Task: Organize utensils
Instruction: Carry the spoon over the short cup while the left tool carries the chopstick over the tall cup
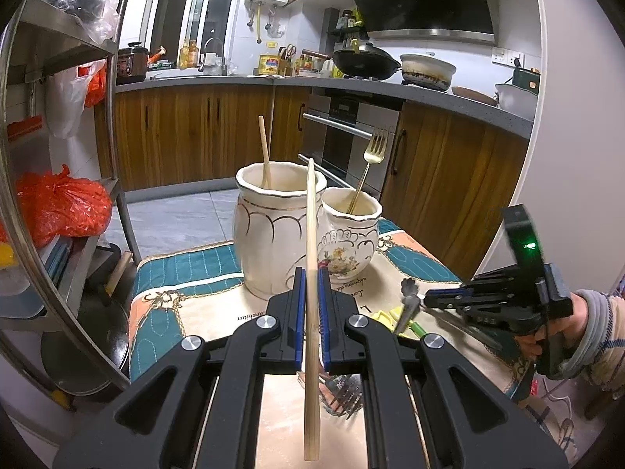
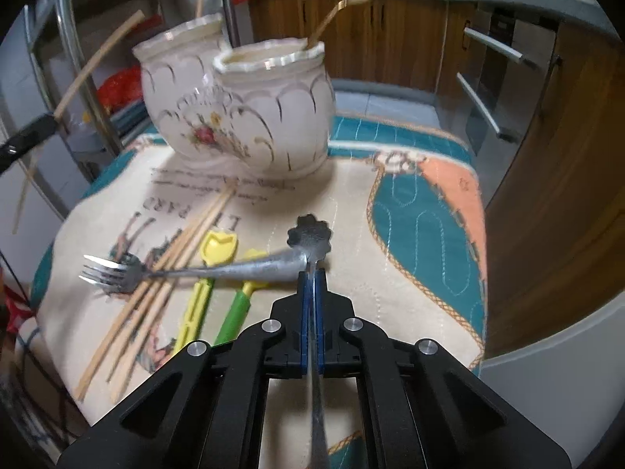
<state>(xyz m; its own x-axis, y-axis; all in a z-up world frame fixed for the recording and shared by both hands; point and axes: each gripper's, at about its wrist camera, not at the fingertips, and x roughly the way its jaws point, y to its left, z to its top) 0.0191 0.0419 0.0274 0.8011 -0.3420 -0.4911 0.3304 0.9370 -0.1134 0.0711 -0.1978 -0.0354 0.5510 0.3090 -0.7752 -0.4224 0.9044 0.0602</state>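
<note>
My left gripper (image 1: pixel 311 273) is shut on a wooden chopstick (image 1: pixel 311 312) that stands upright just before the tall cream jar (image 1: pixel 269 242). That jar holds another chopstick (image 1: pixel 265 148). The smaller jar (image 1: pixel 351 242) beside it holds a gold fork (image 1: pixel 375 148). My right gripper (image 2: pixel 311 273) is shut on a thin metal utensil with a flower-shaped end (image 2: pixel 310 234), low over the cloth. A silver fork (image 2: pixel 113 273) lies across several chopsticks (image 2: pixel 164 273), next to a yellow plastic utensil (image 2: pixel 207 301) and a green one (image 2: pixel 238 305).
A quilted teal and cream cloth (image 2: pixel 422 211) covers the small table, which drops off at the right and far edges. A steel shelf rack (image 1: pixel 58 78) with red bags stands left. Wooden cabinets and an oven (image 1: pixel 343 144) lie beyond. A person's hand (image 1: pixel 547 336) holds the right gripper.
</note>
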